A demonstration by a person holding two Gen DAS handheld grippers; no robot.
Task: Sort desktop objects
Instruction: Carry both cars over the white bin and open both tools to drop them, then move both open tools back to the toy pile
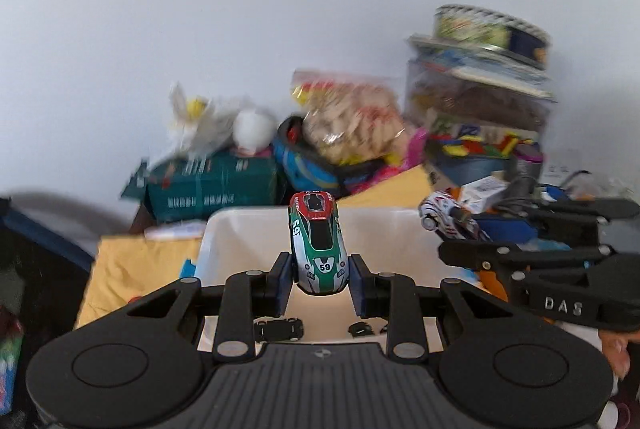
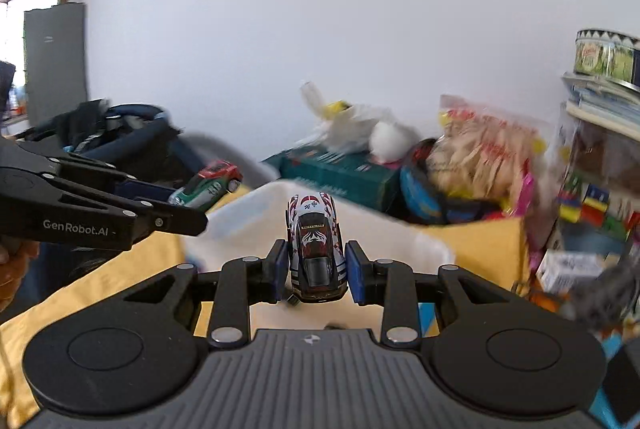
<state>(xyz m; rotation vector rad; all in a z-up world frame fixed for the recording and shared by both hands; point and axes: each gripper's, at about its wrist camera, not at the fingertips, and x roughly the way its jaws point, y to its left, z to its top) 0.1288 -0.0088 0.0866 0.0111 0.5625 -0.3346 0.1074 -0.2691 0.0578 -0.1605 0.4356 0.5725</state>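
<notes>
Here the left gripper was clenched on a green, white and red toy racing car numbered 59, its blue pads pressing both flanks while the car's tail pointed forward, away from the camera. Below and just ahead of this gripper lay a white plastic bin, and down under its fingers a small black toy car rested on the bin's floor, with other dark pieces beside it too small to tell. To its right the right gripper reached in from the side, carrying its own car.

From the right wrist view, the right gripper was grasping a white, red and black toy car with flame markings, pads tight on both sides. The same bin sat beneath and beyond it on a yellow cloth. To its left the left gripper held the number 59 car above the bin's near edge. Further ahead stood a green carton and a bag of snacks, blurred.
</notes>
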